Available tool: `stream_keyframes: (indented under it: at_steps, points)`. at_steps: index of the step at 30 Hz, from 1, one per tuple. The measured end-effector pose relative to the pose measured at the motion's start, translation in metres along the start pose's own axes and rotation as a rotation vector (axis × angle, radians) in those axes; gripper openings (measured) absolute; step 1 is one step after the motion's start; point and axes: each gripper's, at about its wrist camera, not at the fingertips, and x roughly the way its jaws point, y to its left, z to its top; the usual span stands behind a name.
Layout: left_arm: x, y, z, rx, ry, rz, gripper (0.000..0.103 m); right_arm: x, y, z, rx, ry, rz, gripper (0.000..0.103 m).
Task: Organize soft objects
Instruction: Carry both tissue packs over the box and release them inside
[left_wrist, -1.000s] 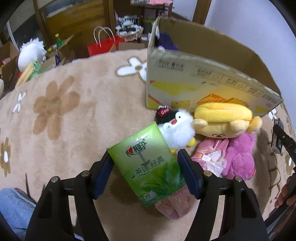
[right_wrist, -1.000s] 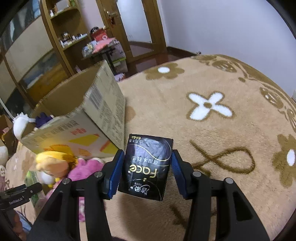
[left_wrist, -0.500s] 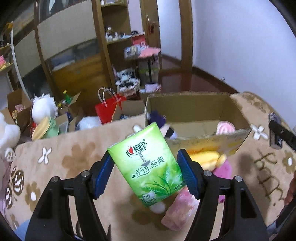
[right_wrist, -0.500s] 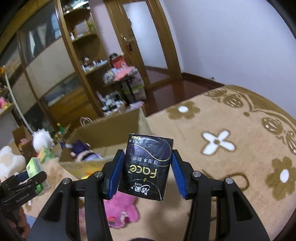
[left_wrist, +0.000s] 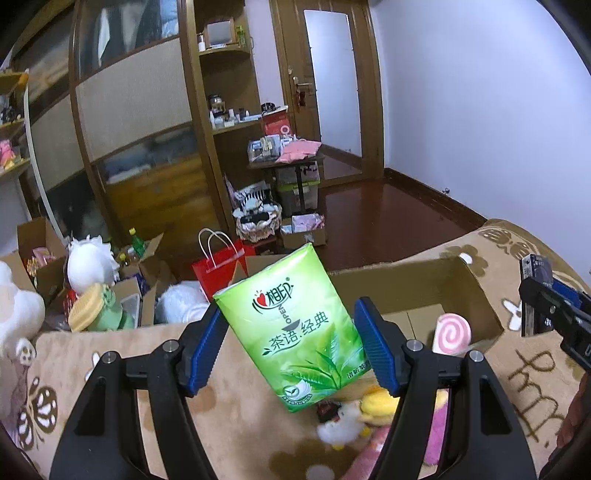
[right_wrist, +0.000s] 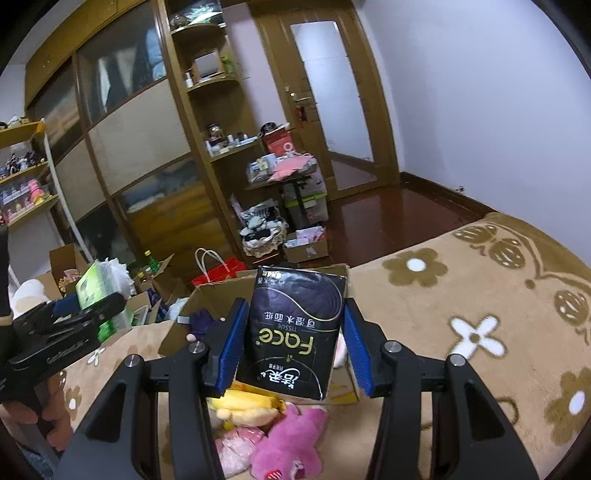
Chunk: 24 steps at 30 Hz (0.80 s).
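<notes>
Blue pads on the left gripper (left_wrist: 291, 345) sit fairly wide apart yet press both edges of a green tissue pack (left_wrist: 295, 332), which hangs tilted in the air above the floral carpet (left_wrist: 229, 424) and in front of the open cardboard box (left_wrist: 476, 295). The right gripper (right_wrist: 291, 349) is spread to a similar width and clamps a black tissue pack (right_wrist: 295, 332) upside down (its "Face" lettering reads inverted), held over the near edge of the same box. Inside the box a pink swirl lollipop plush (left_wrist: 451, 334) stands near the front wall, and the right wrist view shows a dark purple plush (right_wrist: 203, 321) at the far left corner. On the carpet before the box lie a yellow plush (right_wrist: 243, 406), a pink plush (right_wrist: 291, 446) and a small white plush (left_wrist: 338, 424), all partly covered by the gripper fingers and the packs, so their outlines are incomplete. Much of the box interior is hidden behind the two packs, and the cluttered shelves and boxes beyond the carpet are too small to sort out.
</notes>
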Motion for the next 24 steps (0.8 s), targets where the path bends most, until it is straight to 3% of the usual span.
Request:
stream_keyframes:
  at_steps: [10,24]
  points:
    - [0.025,-0.004,0.012,0.001,-0.018,-0.038,0.069,0.029,0.021,0.004,-0.109,0.015,0.003,0.054]
    - [0.055,-0.018,-0.01,0.038,0.004,-0.092,0.07,0.061,0.016,-0.001,-0.141,0.041,-0.029,0.054]
